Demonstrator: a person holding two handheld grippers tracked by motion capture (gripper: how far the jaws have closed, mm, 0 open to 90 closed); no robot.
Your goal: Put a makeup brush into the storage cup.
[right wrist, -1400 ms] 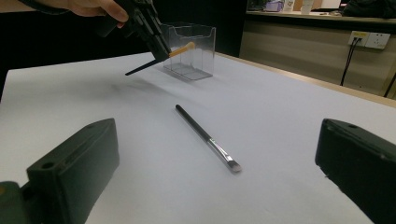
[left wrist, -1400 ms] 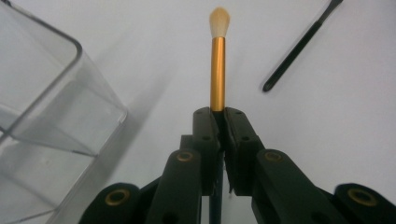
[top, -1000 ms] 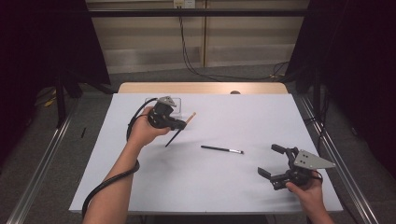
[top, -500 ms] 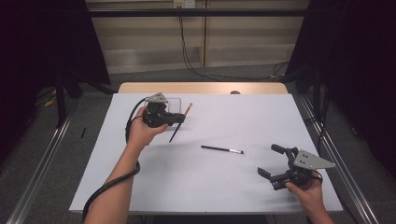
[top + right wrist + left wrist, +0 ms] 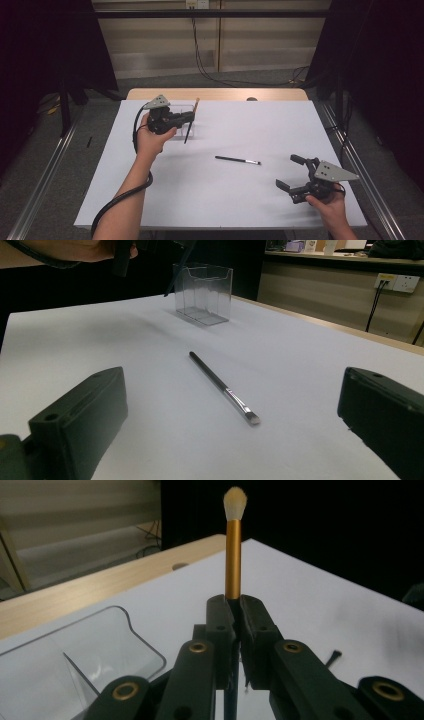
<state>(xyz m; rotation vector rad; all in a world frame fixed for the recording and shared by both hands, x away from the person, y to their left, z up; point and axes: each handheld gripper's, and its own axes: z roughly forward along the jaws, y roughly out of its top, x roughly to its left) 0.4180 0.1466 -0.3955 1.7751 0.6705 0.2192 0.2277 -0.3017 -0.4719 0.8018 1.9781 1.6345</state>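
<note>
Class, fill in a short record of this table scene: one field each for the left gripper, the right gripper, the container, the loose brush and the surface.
left gripper: jaws shut on the gold-handled brush, bristles up, above the clear container
right gripper: jaws open, nothing between them
clear container: upright at the far left of the table
black brush: lying flat mid-table, apart from both grippers
table: white top
</note>
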